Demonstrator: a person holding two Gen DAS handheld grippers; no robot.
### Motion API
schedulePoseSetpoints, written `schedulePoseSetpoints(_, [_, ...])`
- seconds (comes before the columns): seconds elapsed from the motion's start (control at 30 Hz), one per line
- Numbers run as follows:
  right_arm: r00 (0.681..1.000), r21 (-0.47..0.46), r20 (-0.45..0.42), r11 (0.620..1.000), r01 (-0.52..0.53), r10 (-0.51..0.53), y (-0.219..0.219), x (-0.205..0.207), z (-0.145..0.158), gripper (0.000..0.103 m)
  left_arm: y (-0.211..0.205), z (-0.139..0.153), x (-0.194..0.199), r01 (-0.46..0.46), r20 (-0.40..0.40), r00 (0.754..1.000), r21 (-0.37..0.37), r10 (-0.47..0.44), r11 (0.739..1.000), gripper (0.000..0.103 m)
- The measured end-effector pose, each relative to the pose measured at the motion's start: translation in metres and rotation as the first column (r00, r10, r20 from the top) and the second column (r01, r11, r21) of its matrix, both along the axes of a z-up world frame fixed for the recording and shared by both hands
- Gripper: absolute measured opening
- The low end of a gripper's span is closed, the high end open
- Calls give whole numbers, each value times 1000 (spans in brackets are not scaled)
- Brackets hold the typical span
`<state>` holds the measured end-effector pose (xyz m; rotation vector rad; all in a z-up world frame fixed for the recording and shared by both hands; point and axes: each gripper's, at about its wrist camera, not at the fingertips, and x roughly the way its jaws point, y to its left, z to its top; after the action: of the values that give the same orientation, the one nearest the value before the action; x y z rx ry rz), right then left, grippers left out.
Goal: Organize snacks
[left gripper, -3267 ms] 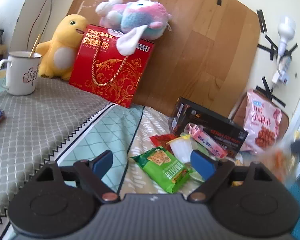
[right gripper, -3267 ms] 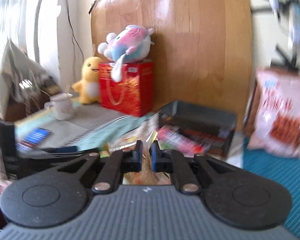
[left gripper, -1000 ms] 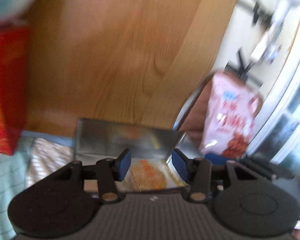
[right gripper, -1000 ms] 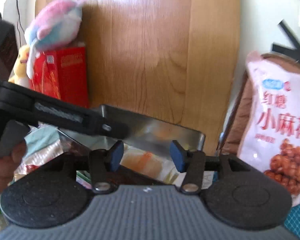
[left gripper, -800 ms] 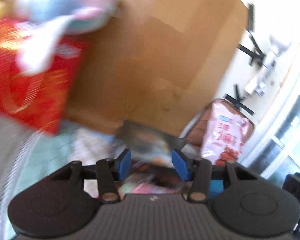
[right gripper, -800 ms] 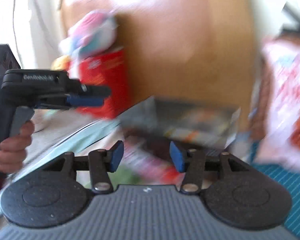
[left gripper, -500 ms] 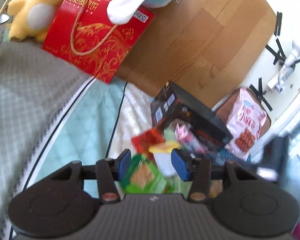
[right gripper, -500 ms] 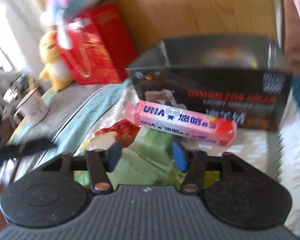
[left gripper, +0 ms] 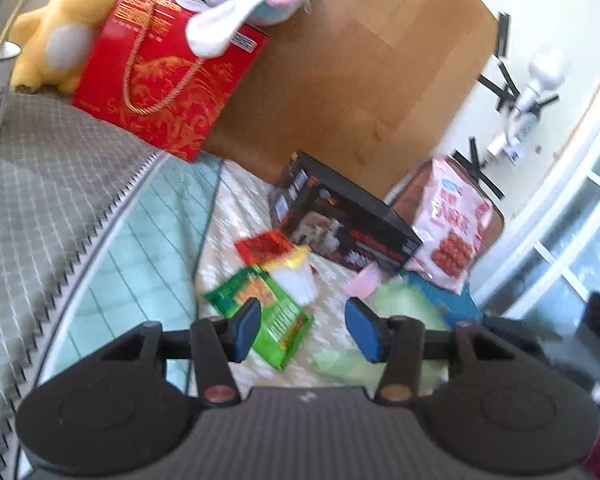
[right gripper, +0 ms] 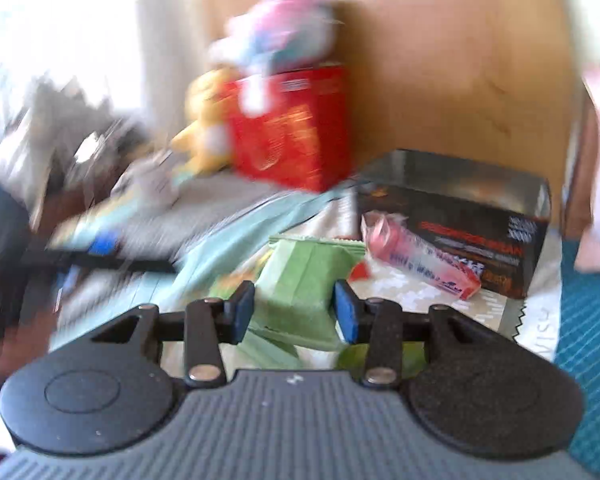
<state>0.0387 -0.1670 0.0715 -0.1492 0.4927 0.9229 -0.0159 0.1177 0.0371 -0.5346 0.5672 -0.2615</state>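
The left gripper (left gripper: 303,330) hangs over the patterned cloth, its blue-padded fingers apart and opening slightly with nothing between them. Just beyond its left finger lies a flat green snack packet with orange print (left gripper: 260,316), with a red foil packet (left gripper: 265,245) and a yellow-and-white packet (left gripper: 292,272) past it. Behind these stands an open black cardboard box (left gripper: 348,224), and a pink bag of brown twists (left gripper: 450,232) leans beside it. The right gripper (right gripper: 294,316) is closing around a pale green paper-like packet (right gripper: 300,280); in this blurred view the pads seem not yet to press it. A pink sweet tube (right gripper: 420,260) rests against the box.
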Motion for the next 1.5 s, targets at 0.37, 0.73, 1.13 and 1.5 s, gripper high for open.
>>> schedulePoseSetpoints(0.37, [994, -143, 73, 988, -67, 78, 0, -46, -51, 52, -25, -18, -21, 97, -55, 994, 20, -96, 995, 48])
schedulePoseSetpoints(0.73, [1000, -80, -23, 997, -5, 3, -22, -64, -65, 64, -81, 2, -8, 249, -12, 968, 136, -250, 959, 50])
schedulePoseSetpoints(1.13, [1000, -70, 10, 997, -16, 17, -14, -57, -69, 13, -73, -11, -7, 246, -55, 969, 140, -240, 959, 23])
schedulePoseSetpoints(1.5, [996, -42, 14, 995, 91, -90, -32, -49, -70, 45, -62, -18, 1, 231, -77, 971, 68, -226, 971, 26])
